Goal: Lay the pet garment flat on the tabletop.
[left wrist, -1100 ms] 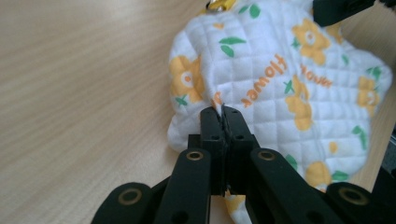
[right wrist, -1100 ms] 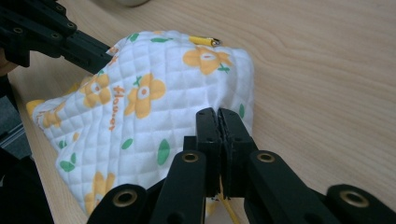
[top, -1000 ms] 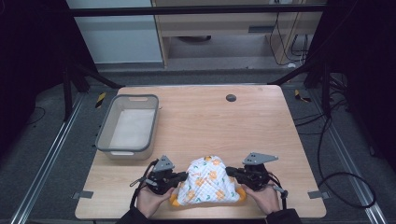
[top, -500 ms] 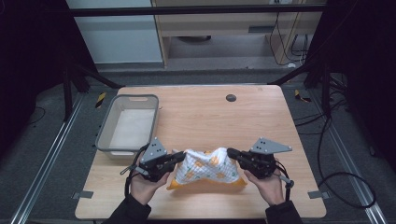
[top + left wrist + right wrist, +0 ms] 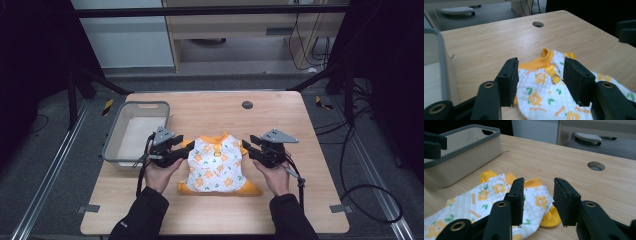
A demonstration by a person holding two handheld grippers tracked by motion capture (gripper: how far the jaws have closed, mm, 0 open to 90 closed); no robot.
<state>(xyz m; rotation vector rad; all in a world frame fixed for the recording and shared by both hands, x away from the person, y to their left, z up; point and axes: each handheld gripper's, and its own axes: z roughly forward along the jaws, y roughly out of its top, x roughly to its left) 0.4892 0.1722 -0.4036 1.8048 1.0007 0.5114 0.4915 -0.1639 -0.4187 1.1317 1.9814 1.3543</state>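
Now the small quilted garment, white with orange flowers and orange trim, lies flat on the desk, near the front edge and between the two hands. Its orange collar points toward the far side of the desk, and an orange cuff sticks out at its lower right corner.

To its left, the left gripper hovers just beside the garment's shoulder. Its jaws have just been opening and now stand wide apart; in the left gripper view the cloth lies below and beyond them, with neither pad pressing on it. To its right, the right gripper sits just beside the other shoulder. Its jaws have just been opening too, and in the right gripper view they stand parted above the cloth, gripping nothing.

A grey basket with a pale inside stands on the left part of the desk, close behind the left hand. A round cable hole shows in the desk top farther back, well apart from the garment. The right hand holds its gripper from below, a cable trailing off it.
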